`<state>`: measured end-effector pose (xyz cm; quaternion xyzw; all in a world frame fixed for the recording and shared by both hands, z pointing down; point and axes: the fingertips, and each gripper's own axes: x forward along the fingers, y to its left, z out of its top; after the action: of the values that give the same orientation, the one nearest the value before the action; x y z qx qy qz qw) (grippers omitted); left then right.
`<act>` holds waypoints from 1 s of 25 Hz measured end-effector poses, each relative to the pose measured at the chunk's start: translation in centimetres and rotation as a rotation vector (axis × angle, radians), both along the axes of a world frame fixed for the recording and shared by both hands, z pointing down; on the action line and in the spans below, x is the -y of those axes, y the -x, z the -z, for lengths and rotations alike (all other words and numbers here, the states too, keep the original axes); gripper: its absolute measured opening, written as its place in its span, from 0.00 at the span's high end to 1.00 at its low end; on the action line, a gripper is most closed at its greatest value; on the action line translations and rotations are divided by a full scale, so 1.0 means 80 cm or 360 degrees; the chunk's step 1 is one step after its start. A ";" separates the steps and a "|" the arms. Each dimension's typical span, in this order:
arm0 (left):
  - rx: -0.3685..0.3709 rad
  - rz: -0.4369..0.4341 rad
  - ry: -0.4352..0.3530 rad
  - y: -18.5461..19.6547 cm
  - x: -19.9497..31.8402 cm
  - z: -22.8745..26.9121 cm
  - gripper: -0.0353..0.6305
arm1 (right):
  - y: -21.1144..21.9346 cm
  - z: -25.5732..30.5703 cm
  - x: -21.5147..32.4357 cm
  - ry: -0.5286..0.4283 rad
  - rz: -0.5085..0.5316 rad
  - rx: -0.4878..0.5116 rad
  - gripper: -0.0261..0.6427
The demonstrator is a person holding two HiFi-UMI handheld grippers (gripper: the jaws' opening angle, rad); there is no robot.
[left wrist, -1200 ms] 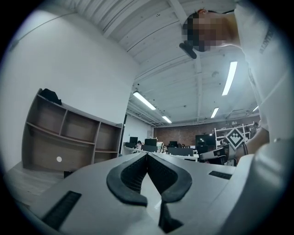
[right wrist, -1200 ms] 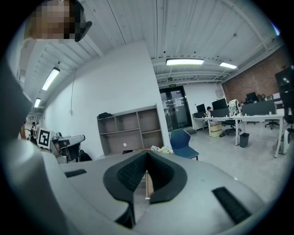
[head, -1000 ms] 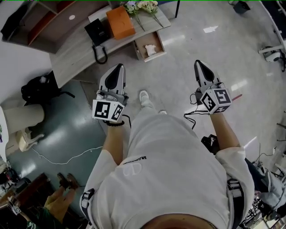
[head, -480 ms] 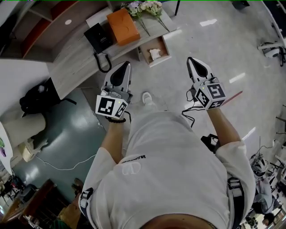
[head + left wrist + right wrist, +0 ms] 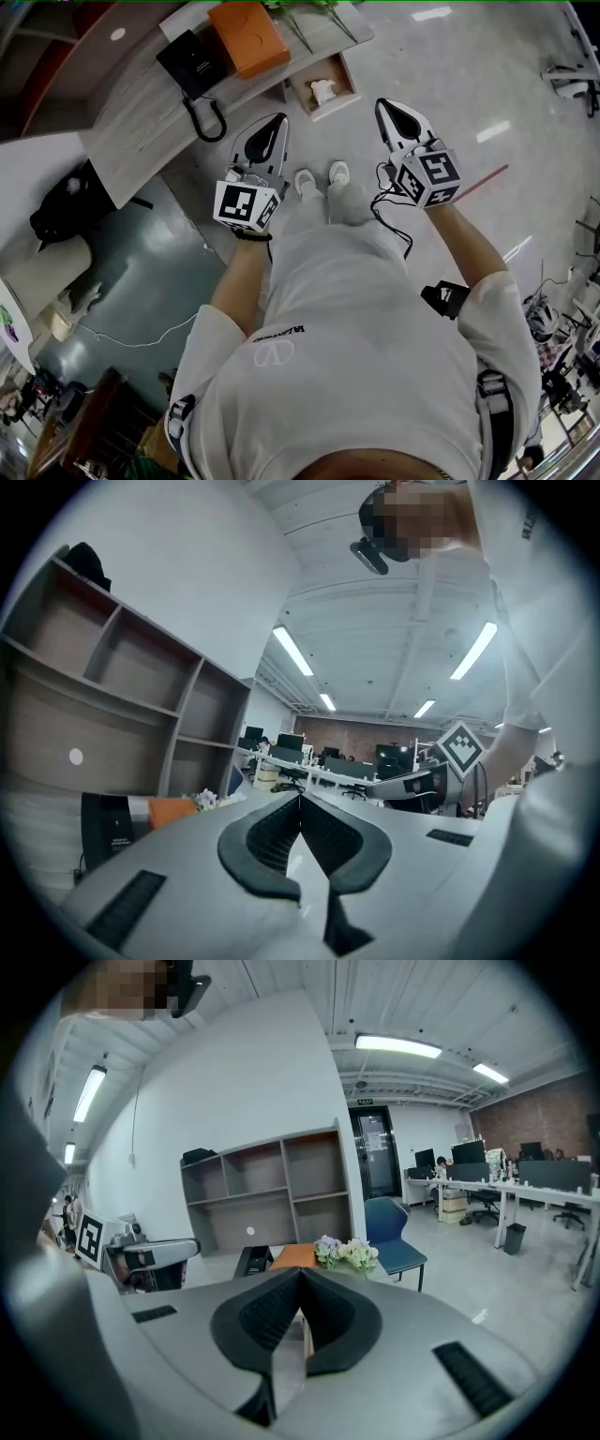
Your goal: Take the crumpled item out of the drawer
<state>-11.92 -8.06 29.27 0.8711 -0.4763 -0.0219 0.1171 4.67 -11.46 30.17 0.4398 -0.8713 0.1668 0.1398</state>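
A white crumpled item (image 5: 323,91) lies in the open wooden drawer (image 5: 339,73) under the desk's right end in the head view. My left gripper (image 5: 275,122) is held in the air short of the desk edge, to the left of the drawer, shut and empty. My right gripper (image 5: 383,105) hovers just right of the drawer, also shut with nothing in it. In the left gripper view the jaws (image 5: 300,797) meet at their tips. The right gripper view shows its jaws (image 5: 300,1272) closed too, and they hide the drawer.
The pale wood desk (image 5: 141,122) carries a black phone (image 5: 192,66), an orange box (image 5: 248,37) and flowers (image 5: 347,1252). An open shelf unit (image 5: 272,1190) stands behind it and a blue chair (image 5: 394,1232) beside it. A black bag (image 5: 61,202) lies on the floor at left.
Both grippers have moved forward and lower toward the desk. The person has stepped closer, so the drawer now lies between the two gripper tips in the head view.
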 end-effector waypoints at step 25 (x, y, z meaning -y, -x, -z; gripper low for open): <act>-0.0014 0.0108 0.0360 -0.050 0.101 -0.251 0.94 | 0.036 -0.289 0.091 0.0329 0.0135 -0.0072 0.96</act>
<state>-7.92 -16.12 49.35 0.8356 -0.5045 0.0242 0.2160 1.77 -18.77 53.28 0.3895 -0.8639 0.2398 0.2110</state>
